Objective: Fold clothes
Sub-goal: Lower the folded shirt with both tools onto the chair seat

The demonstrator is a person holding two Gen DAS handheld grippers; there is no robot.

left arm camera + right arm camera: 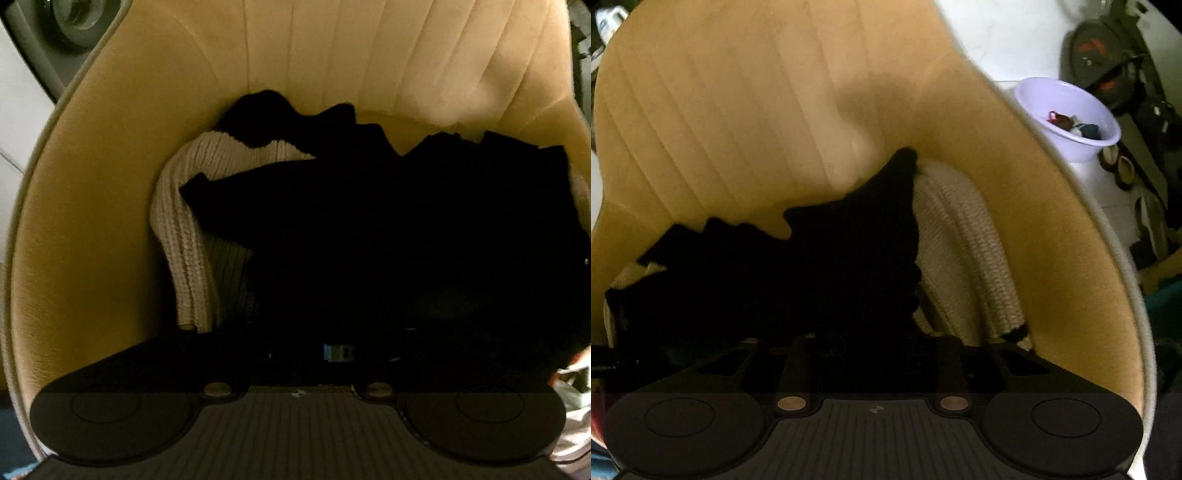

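Observation:
A black garment (406, 229) lies crumpled in the seat of a tan upholstered chair (92, 203). Under it and to its left sits a cream ribbed knit sweater (184, 229). My left gripper (332, 328) points down into the black cloth, where its fingers vanish in the dark. In the right wrist view the black garment (794, 277) covers the chair (738, 129) seat, with the cream sweater (960, 251) on its right. My right gripper (875, 334) also reaches into the black fabric. Neither view shows how the jaws stand or whether cloth is gripped.
The chair's curved back and sides wall in the clothes. Right of the chair, a lilac basin (1067, 118) with small items stands on the pale floor. Slippers (1119, 166) and dark equipment (1108, 55) lie beyond it. A grey round object (74, 18) sits behind the chair.

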